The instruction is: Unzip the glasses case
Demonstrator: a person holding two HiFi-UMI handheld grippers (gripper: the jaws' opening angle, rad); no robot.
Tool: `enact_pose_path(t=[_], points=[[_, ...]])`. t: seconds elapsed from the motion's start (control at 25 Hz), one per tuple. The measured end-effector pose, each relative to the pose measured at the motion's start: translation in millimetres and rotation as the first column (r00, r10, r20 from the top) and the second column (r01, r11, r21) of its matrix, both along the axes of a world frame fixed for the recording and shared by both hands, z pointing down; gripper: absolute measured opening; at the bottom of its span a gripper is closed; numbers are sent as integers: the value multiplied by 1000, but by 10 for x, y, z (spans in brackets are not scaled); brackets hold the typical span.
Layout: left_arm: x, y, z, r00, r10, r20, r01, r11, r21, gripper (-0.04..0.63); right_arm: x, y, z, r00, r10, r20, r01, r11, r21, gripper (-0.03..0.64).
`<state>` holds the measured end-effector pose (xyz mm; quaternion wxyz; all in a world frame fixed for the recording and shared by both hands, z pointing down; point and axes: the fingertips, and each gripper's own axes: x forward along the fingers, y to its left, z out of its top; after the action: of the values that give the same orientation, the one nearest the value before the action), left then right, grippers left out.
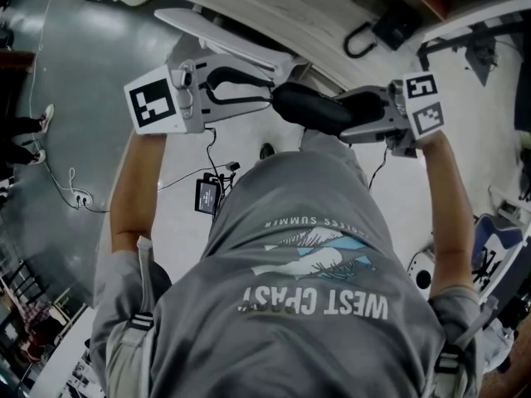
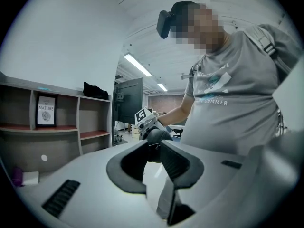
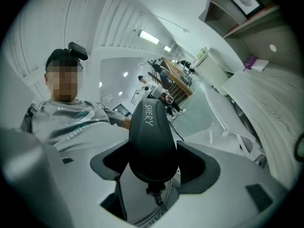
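Smooth black oval glasses case [image 3: 151,141], lettered SHERY, small zipper pull [image 3: 154,193] dangling; clamped widthwise in right gripper [image 3: 153,161], one end pinched by left gripper [image 2: 153,151].

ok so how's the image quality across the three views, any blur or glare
head view: dim and flat, with the shirt crowding the frame; left gripper view: fisheye bows the shelves, and the ceiling lights blow out white; right gripper view: the glasses case is sharp, and the corners go black
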<state>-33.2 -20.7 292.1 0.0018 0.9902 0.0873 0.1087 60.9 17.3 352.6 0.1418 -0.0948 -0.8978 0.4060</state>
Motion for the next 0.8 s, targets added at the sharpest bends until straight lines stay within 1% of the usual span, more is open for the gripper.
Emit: enact_pose_path(t=[0.12,0.2,0.32,0.44,0.6,0.72,0.76,0.8], points=[[-20,-5,-22,999,-36,-12,36,999,16,77,-25,17,-13,1000,9,11,-9,1000,-9,314],[-41,-8,-19,997,-74,-11,75,996,39,77,-50,28,-11,999,27,18,-26,1000,-14,314],[-64,-57,-8,987,-163,2,162,982,103,77,-75,-5,-4,997,77,23,-77,997,-19,314],[-48,-169,-12,962,-273,11,267,948,173,77,-76,-79,0,991,134,22,-133,991,-30,314],[-27,-291,-40,919,-395,-6,385,891,241,77,-83,-155,-9,981,190,32,-188,980,-67,314],[-34,-339,-63,886,-463,-22,450,850,273,75,-95,-190,-28,975,219,44,-213,971,-108,314],[-30,-347,-66,880,-475,-25,462,841,283,75,-94,-199,-32,973,225,46,-218,968,-120,314],[-24,-345,-67,878,-478,-28,466,837,287,76,-89,-202,-32,972,229,47,-221,966,-130,313]])
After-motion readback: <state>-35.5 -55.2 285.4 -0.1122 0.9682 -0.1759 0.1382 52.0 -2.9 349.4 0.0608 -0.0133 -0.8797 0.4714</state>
